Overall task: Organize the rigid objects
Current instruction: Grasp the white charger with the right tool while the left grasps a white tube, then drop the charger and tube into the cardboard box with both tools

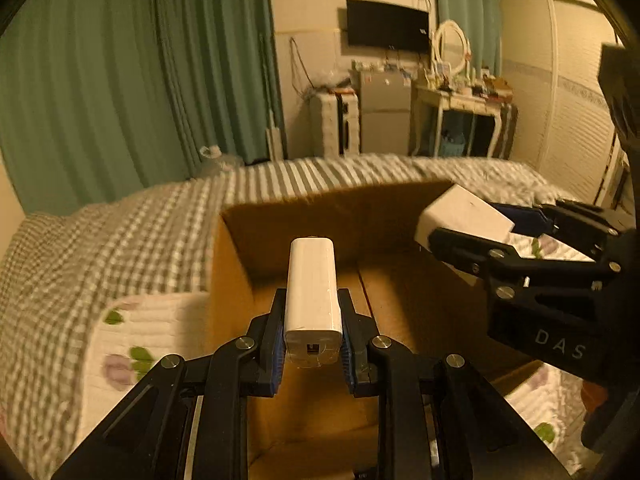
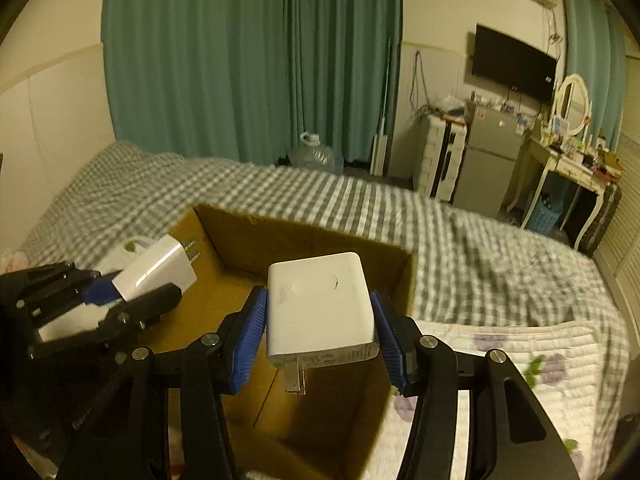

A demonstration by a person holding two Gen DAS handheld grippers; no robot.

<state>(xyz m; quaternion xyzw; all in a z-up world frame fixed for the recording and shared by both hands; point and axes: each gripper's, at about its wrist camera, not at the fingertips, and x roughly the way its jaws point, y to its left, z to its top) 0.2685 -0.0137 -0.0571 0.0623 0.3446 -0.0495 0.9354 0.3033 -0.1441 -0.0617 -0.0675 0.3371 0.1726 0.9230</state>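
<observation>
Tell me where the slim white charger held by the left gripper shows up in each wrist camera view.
Left wrist view: the slim white charger sits bottom centre, clamped in the left gripper, above the box.
Right wrist view: it appears at the left edge, prongs pointing right.
Shared landmark: the open cardboard box on the bed.

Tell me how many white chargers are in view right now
2. One charger is clamped in the left tool, the other charger in the right tool, both above the open cardboard box. None visible inside it.
</observation>
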